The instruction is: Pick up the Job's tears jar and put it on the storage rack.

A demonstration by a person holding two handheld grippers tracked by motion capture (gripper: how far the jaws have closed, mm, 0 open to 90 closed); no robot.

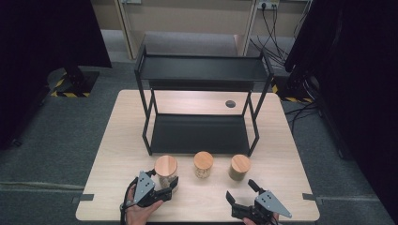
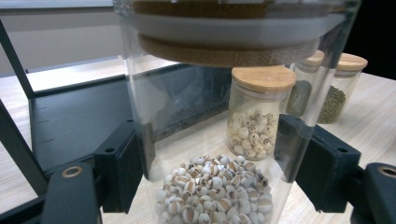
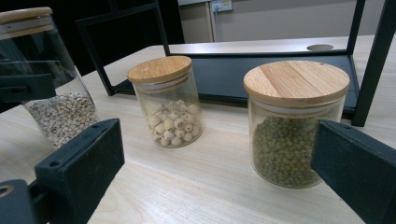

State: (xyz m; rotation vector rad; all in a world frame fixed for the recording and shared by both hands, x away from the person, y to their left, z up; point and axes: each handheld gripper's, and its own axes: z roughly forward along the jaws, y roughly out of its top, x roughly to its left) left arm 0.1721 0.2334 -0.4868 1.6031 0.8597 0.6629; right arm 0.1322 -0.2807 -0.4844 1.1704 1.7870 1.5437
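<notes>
No words, numbers or brand names to read anywhere. Three clear glass jars with round wooden lids: no labels. Black metal two-shelf rack, pale wooden table: no writing. Yellow-and-black warning stripes point(image 1: 70, 93) on grey floor, far left: only sign.

Your left gripper point(image 1: 162, 185) has its fingers clamped on the leftmost jar point(image 1: 165, 171); right of that jar, your right gripper point(image 1: 241, 191) hovers wide open.
</notes>
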